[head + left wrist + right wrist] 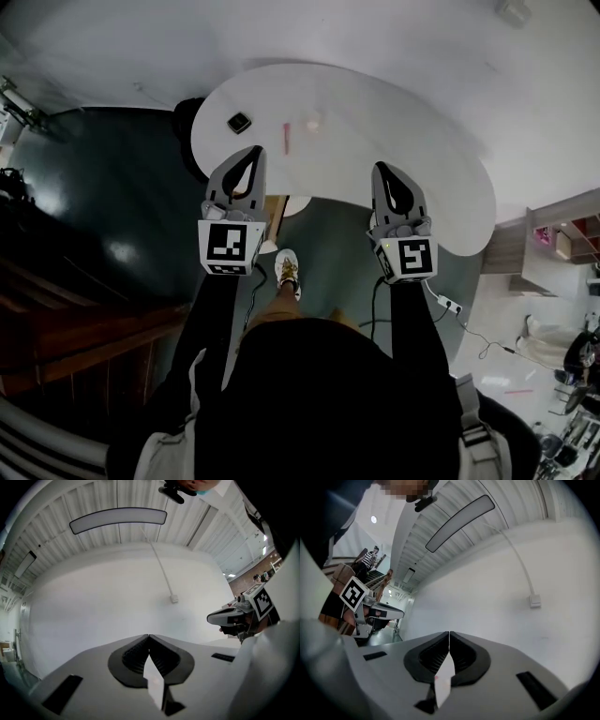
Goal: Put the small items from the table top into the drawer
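The white curved table top (412, 141) lies ahead of me in the head view. On its far left part rest a small dark square item (239, 122), a thin pink stick (287, 138) and a small pale item (312, 120). My left gripper (253, 150) reaches over the near edge just short of the pink stick, jaws shut and empty. My right gripper (383, 169) hovers over the table's middle, also shut with nothing in it. Each gripper view faces a bare white wall: the left gripper (149, 637) and the right gripper (449, 633) show closed jaws.
A brown wooden piece (276, 212) shows under the table's near edge beside the left gripper. Dark floor (112, 187) lies to the left, and a power strip (449, 305) with cables sits on the floor at right. Shelving (562, 239) stands far right. My shoe (288, 272) is below.
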A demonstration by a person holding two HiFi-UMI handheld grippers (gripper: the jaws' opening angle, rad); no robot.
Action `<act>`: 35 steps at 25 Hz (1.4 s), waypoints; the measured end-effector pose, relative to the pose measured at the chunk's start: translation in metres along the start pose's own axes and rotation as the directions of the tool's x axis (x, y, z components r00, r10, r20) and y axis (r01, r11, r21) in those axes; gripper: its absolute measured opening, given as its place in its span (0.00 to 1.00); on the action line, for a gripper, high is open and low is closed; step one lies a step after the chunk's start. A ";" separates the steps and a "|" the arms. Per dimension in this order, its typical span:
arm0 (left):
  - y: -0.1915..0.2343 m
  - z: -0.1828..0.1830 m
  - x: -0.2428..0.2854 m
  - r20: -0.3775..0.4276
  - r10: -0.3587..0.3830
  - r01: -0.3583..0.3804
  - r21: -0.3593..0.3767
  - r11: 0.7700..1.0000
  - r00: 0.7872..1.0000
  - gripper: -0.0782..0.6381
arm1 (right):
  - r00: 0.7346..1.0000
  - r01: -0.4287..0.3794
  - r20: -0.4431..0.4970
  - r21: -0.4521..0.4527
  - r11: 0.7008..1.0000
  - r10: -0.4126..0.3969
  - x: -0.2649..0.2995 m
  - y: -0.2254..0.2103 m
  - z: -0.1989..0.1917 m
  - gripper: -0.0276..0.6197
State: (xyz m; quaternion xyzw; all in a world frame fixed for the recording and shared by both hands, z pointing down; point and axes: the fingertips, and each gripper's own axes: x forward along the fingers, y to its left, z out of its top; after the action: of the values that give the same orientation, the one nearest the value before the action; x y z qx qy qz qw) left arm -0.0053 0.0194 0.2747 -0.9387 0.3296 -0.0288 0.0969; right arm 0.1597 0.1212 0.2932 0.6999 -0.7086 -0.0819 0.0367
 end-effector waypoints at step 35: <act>0.089 -0.109 0.213 -0.166 -0.059 0.035 -0.143 0.989 0.984 0.13 | 0.999 0.053 -0.008 0.033 0.998 -0.053 0.206 -0.123 -0.030 0.09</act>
State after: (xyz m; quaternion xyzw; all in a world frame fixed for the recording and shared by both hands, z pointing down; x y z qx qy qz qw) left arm 0.0930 -0.1993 0.3618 -0.9449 0.3154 -0.0879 0.0018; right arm 0.2824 -0.0876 0.2892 0.7192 -0.6910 -0.0686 0.0251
